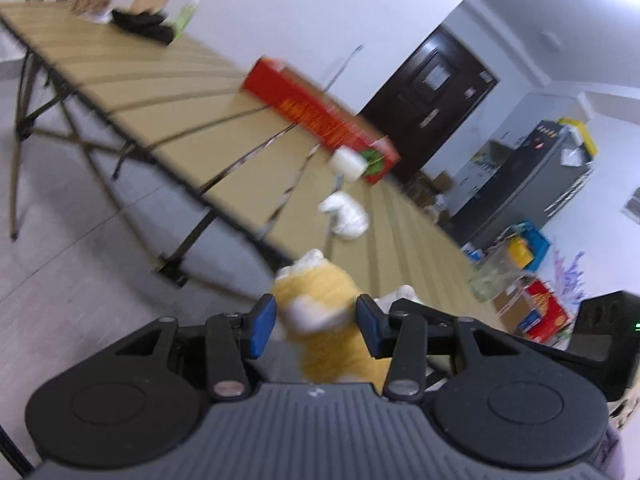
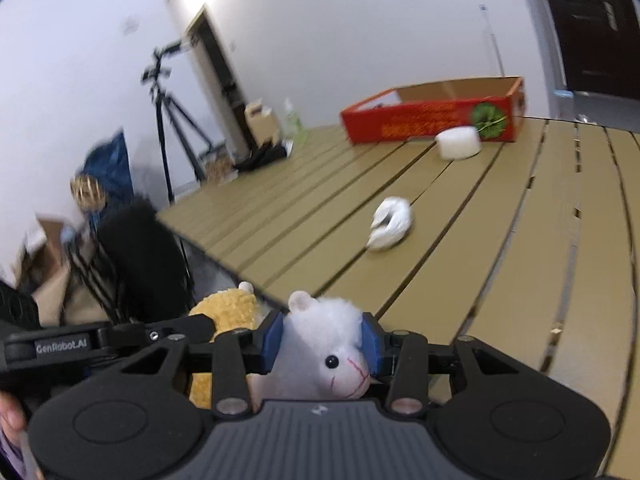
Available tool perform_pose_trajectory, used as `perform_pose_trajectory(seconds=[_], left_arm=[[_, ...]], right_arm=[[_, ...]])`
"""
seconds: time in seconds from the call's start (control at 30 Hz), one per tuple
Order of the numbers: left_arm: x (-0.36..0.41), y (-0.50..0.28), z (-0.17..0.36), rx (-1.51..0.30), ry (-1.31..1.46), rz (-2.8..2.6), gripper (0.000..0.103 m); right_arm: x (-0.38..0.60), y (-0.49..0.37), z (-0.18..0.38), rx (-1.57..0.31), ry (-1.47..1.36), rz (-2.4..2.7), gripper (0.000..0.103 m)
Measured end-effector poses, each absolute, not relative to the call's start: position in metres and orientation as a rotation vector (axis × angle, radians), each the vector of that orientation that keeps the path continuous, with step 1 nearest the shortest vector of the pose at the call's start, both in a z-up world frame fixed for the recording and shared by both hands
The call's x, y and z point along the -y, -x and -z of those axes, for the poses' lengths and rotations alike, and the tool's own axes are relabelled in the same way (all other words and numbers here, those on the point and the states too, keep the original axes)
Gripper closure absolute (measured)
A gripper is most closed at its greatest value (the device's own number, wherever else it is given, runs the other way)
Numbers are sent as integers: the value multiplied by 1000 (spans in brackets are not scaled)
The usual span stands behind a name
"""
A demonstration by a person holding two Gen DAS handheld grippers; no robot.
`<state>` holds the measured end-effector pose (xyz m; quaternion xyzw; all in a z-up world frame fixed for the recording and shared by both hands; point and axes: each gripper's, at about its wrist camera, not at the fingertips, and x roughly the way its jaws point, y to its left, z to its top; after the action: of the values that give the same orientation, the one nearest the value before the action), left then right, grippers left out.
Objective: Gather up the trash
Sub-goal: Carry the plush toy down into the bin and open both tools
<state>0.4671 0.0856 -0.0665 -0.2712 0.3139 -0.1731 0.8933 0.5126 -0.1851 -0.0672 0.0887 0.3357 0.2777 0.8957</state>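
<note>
A plush alpaca toy with a yellow body (image 1: pixel 328 320) and a white head (image 2: pixel 324 344) is held between both grippers at the near edge of the slatted table (image 2: pixel 500 240). My left gripper (image 1: pixel 316 330) is shut on its yellow body. My right gripper (image 2: pixel 322 340) is shut on its white head. A crumpled white tissue (image 2: pixel 390 223) lies mid-table; it also shows in the left wrist view (image 1: pixel 346 216). A white foam roll (image 2: pixel 458 143) lies by an open red cardboard box (image 2: pixel 432 120), both also in the left wrist view: the roll (image 1: pixel 347 163), the box (image 1: pixel 316 116).
At the table's far end stand a green bottle (image 2: pixel 294 120), a small carton (image 2: pixel 260 120) and a dark bundle (image 1: pixel 142 24). A tripod (image 2: pixel 168 120) and a black chair (image 2: pixel 140 256) stand left of the table. Boxes and crates (image 1: pixel 528 280) sit on the floor beyond.
</note>
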Motion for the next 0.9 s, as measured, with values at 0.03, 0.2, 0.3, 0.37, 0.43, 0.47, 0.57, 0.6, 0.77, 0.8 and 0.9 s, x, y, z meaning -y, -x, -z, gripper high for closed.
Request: perform_pose_trajectory(seconds=[0.03,0.2,0.3,0.37,0.43,0.47,0.57,0.6,0.77,0.8,0.9], left_arm=[[-86,-467,71,-672,547,336,59],[-79,-472,94,-760,435,301,51],[-70,-479,115,-856,374,266,48],[-60,-484,129,-926,285,256,45],[-54,-485,145,-981,215,217,44],[-53,-487,152,-1021,203,206,43],[-56,-490,169,-1102,190,156,43],[-56,-490,171,-1110,183,148,42],[-54,-488,168,-1103,166,138,35],[-52,-490,166,-1101,165,139,33],[-47,-489,161,-1101,163,152,31]], right_arm=[[177,-509,71,-714,-144,-582,62],[143,-502,104,-817,70,-587,55],[125,-505,142,-964,157,-601,52],[116,-502,159,-1012,221,-594,52],[112,-499,168,-1039,253,-597,52],[111,-497,169,-1044,256,-596,52],[114,-494,163,-1032,250,-584,47],[115,-496,162,-1027,249,-577,43],[126,-499,160,-1032,245,-552,40],[127,-500,160,-1036,246,-549,40],[123,-505,161,-1040,254,-552,38]])
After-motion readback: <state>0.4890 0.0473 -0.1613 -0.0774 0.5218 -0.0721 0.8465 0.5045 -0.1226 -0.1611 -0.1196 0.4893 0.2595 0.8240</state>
